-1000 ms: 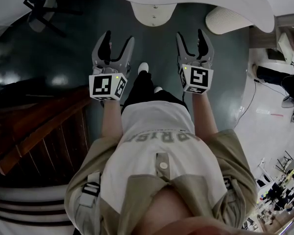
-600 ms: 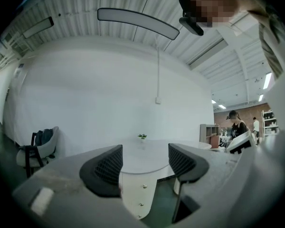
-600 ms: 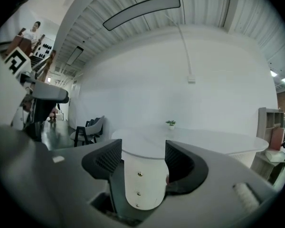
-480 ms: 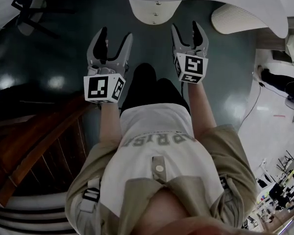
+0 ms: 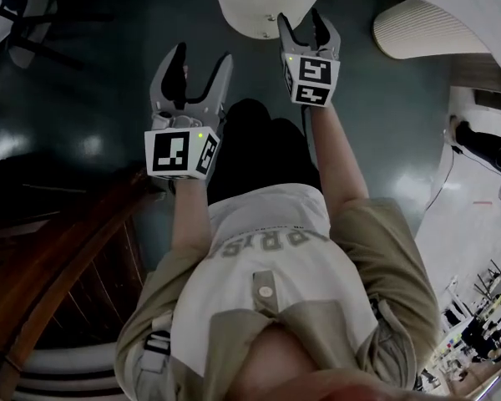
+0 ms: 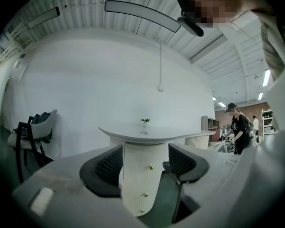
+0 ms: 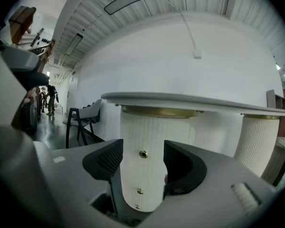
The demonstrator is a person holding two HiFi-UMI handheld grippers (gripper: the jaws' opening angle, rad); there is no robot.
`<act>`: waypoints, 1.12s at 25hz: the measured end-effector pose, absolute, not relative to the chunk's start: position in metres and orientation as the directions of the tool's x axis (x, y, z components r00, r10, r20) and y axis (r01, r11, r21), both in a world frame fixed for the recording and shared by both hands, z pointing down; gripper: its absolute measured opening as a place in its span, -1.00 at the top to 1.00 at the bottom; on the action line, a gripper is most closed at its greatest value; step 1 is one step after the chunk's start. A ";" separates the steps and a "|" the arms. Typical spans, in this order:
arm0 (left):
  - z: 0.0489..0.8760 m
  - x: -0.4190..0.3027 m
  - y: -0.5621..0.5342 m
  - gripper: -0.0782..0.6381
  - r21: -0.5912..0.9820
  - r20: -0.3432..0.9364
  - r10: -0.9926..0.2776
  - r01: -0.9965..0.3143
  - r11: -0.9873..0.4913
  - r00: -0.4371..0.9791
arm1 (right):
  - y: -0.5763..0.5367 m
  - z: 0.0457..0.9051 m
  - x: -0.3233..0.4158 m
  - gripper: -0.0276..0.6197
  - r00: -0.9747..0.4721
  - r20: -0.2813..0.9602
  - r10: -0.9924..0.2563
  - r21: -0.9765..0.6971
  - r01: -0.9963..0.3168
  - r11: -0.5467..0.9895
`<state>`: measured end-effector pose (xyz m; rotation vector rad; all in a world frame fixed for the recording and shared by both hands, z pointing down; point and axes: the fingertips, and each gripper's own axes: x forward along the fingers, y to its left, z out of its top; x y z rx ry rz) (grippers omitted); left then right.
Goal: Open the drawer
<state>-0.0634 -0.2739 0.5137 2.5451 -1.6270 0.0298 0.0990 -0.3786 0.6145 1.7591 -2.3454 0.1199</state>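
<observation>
the head view is dim and murky, with pale blotches of glare on the glossy dark teal floor (image 5: 92, 144), and the fisheye lens bends everything near its edges. both gripper views are much brighter, with even overhead light washing the plain white wall (image 6: 95, 94) and black corners all round. the ribbed white drawer column with brass knobs (image 7: 147, 175) looks fairly sharp, while the near foreground goes soft.
</observation>
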 end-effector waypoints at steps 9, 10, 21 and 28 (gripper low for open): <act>0.588 -0.073 -0.308 -0.08 0.067 0.102 -0.902 -0.907 -0.415 0.420 | -0.447 0.685 0.073 0.12 -0.253 0.240 -0.937 0.087 -0.956 0.280; 0.591 -0.074 -0.312 -0.08 0.063 0.101 -0.903 -0.908 -0.413 0.418 | -0.451 0.688 0.071 0.15 -0.249 0.239 -0.939 0.089 -0.957 0.277; 0.593 -0.077 -0.333 -0.08 0.069 0.075 -0.910 -0.912 -0.404 0.408 | -0.472 0.688 0.073 0.57 -0.145 0.220 -0.965 0.109 -0.979 0.172; 0.590 -0.084 -0.330 -0.08 0.066 0.082 -0.914 -0.917 -0.393 0.397 | -0.471 0.691 0.073 0.59 -0.179 0.247 -0.952 0.039 -0.980 0.194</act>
